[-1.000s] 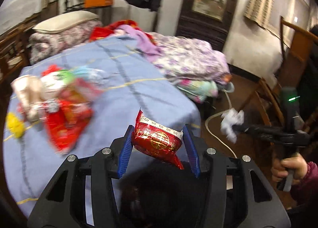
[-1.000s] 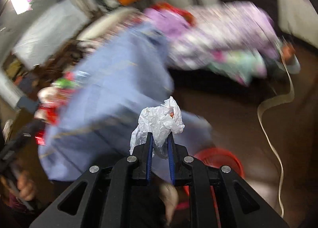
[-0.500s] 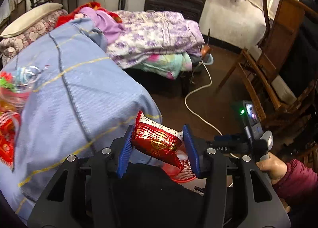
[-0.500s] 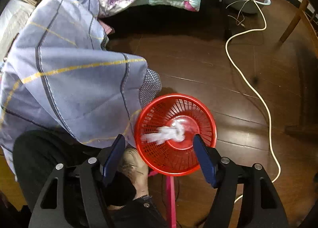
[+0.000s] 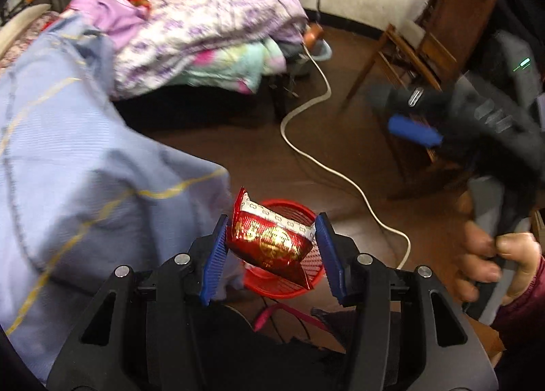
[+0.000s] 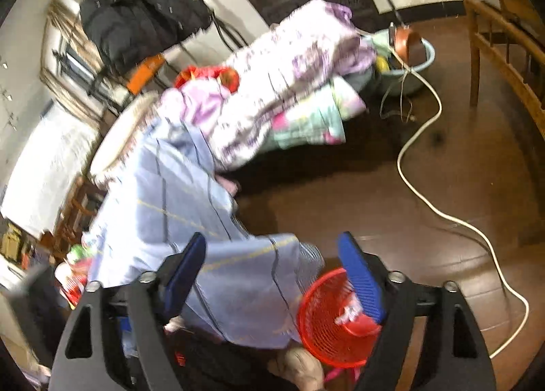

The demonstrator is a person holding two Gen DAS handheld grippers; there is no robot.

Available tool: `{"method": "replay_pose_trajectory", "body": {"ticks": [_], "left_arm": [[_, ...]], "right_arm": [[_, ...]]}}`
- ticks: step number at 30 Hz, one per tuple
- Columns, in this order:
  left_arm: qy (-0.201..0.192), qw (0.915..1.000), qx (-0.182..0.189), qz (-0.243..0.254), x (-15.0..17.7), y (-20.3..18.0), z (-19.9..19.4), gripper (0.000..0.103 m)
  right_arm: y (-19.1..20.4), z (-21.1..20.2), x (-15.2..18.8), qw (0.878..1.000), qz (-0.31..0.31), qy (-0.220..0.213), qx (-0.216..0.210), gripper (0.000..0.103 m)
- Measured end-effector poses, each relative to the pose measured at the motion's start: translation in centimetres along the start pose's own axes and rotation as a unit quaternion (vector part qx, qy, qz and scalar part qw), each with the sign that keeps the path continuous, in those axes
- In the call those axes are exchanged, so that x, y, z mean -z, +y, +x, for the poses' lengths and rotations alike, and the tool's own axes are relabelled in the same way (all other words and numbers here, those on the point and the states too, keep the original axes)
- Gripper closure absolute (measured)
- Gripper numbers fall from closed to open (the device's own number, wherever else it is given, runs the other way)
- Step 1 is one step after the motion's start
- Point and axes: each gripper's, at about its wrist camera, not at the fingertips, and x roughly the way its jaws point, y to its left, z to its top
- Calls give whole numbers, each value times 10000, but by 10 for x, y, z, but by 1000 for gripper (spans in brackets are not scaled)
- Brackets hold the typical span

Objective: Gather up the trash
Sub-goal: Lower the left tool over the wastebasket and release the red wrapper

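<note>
While poised over the red bin (image 5: 284,254), left hand-held gripper (image 5: 272,247) pinches a red wrapper (image 5: 269,241) across its width. Light, crinkly, slippery foil: best gripped mid-body. Right hand-held gripper (image 6: 272,278) just opened wide, empty; white wad (image 6: 347,314) in bin.

My left claw (image 5: 270,251) points steeply down, both blue pads clamped on a red foil packet (image 5: 269,242). My right claw (image 6: 272,280) has just been opening; its jaws stand wide, nothing between them. My right hand (image 5: 494,261) grips its handle, sleeve visible.
</note>
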Motion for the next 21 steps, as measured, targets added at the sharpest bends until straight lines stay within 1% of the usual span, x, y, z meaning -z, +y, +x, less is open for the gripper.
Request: {"method": "replay_pose_trajectory", "body": {"ticks": [1,3,4,6,7,9,11,16,19,21], "left_arm": [[98,9999,49,44,-1,-5,7,51],[275,9995,92,131,-1,-14,19,44],[322,9993,88,166,-1,-17,23,41],[395,9989,53,249,-1,-24,27,31],[382,9988,21,300,0,-28,26,29],[285,9991,-31,327,-1,-28,21,27],[130,9995,-150,253,-2,-21,10,25],[-192,9990,-347,-213,-3,9,-17,24],[-343,9977,-429,-393,-3,18,-30,24],[-440,9968,-462,-486,-1,24,-39,23]], "right_arm": [[0,-5,-2,9999,32,-72,-114,17],[0,-11,-9,9997,23,-144,-206,14],[0,-13,-11,9997,2,-178,-191,13],[-2,-15,-15,9997,-25,-228,-126,13],[-3,-16,-15,9996,-18,-228,-150,13],[-4,-17,-16,9995,25,-212,-234,13],[-3,-16,-16,9995,2,-192,-253,13],[12,-16,-13,9993,-271,-146,-228,13],[22,-13,-10,9992,-339,-65,-224,12],[32,-9,-6,9987,-487,47,-110,12]]}}
